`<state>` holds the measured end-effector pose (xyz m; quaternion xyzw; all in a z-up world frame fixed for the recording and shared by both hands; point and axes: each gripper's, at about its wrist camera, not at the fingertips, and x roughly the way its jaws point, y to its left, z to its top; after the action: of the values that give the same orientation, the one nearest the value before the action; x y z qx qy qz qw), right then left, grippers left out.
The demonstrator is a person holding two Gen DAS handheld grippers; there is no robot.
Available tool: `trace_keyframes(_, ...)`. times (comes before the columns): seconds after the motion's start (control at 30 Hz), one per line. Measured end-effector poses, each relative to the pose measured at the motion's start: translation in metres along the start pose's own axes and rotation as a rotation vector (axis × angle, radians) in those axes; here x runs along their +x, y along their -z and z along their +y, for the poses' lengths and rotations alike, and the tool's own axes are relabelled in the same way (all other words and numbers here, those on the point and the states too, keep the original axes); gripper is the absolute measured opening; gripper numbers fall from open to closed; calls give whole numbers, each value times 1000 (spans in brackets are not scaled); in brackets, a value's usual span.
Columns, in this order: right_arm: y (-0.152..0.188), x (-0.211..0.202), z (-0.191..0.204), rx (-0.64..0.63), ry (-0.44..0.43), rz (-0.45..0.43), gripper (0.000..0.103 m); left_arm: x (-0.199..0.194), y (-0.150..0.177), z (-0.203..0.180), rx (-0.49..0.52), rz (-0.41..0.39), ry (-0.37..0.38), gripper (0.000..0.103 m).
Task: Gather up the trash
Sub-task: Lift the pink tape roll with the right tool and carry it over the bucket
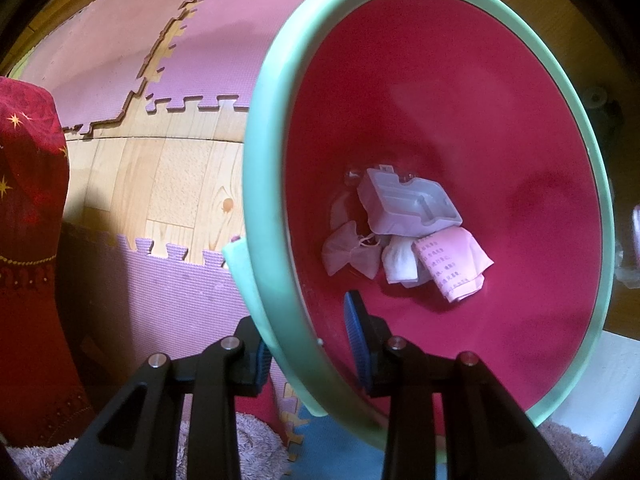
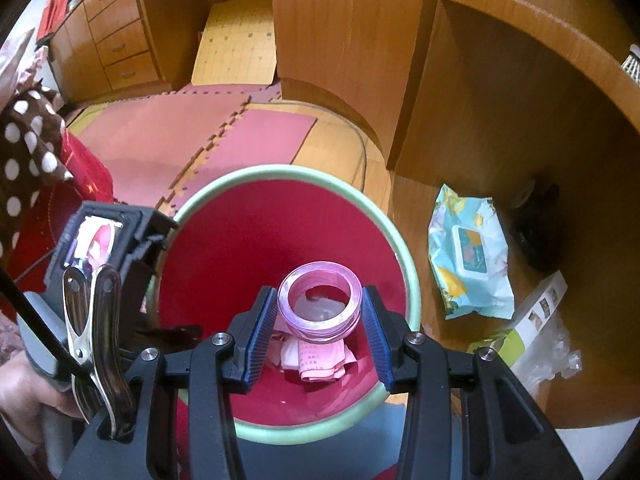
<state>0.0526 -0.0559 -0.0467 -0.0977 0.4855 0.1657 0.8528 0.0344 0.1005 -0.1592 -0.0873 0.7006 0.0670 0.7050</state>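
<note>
At the lower centre of the frame, a clear ring [image 2: 320, 307], probably a tape roll, is clamped by the right tool [image 2: 320, 328] above the bin [image 2: 412, 280]; the bin's rim is pinched by the closed left tool [image 1: 308, 344]. If the ring is released while the bin tilts, it could miss.

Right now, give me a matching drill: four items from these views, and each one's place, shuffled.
Items:
1. clear pink plastic ring
2. translucent grey plastic tray
3. blue wet-wipes packet
4. mint-green rim of the red bin

Places:
A. on the wooden floor, beside the bin
B. at the bottom of the bin, among crumpled papers
C. clamped by the left hand-held gripper
D. between the pads of the right hand-held gripper, above the bin's opening

Pairs: 1-D, 2-B, 3-A, 4-C
</note>
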Motion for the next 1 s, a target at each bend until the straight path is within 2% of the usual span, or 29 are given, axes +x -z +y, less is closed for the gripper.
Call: trace_keyframes(1.0, 33, 63, 15, -87, 16, 203, 44, -1, -1, 1, 0, 1, 2, 35)
